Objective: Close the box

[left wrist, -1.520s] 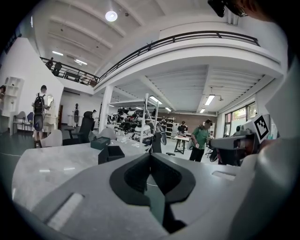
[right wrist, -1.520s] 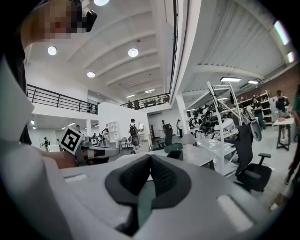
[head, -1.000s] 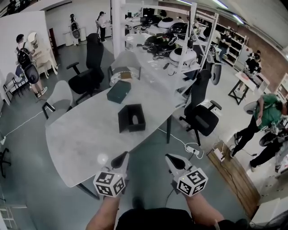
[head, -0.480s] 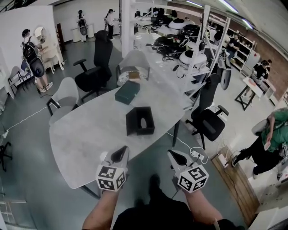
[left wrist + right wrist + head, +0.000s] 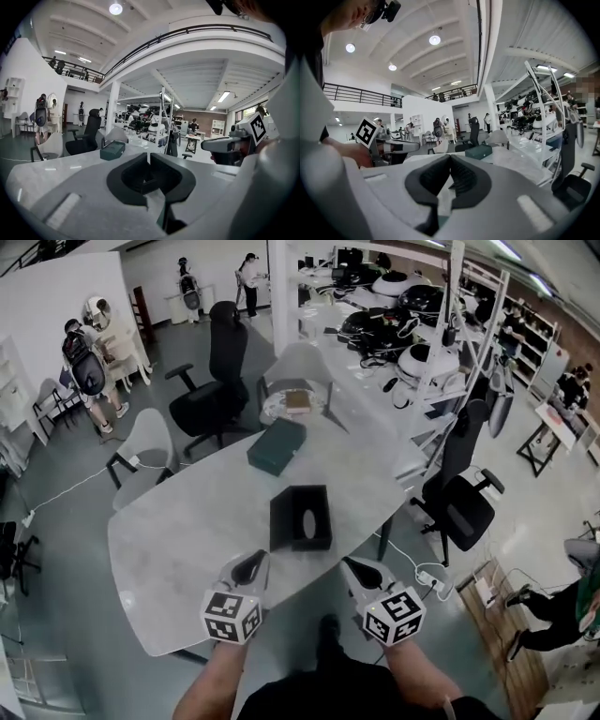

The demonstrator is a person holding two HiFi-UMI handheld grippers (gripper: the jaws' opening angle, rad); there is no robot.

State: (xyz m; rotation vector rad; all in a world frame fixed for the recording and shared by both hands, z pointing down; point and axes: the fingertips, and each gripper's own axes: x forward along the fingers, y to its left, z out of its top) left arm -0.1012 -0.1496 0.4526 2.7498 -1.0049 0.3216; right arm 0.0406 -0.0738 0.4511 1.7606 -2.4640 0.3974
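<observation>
Box: black, open on top, flat on the counter toward its near right edge; dark insert with an oval slot showing inside.
Green piece: flat and box-shaped, farther back on the counter, apart from the box; probably the lid, though not certain from these views.
Left gripper: over the near edge of the counter, jaws closed together, nothing between them.
Right gripper: level with the left one, just off the near edge, jaws likewise pressed together and empty.
Gap: both grippers short of the box, touching neither it nor the green piece.
Done so far: nothing visible; box open, green piece lying apart on the far side.
Left to do: everything, by this reading. Reaching the green piece, opening the jaws, gripping it, bringing it nearer, setting it square over the box and pressing it home.
Stage: judged as the approach, at the very start.
Care needed: lid edges to be lined up with the box walls before pushing down; box looks light and likely to slide on the smooth counter, so one gripper may have to steady it.
Surroundings: chairs round the far side of the counter; people well away at far left.
</observation>
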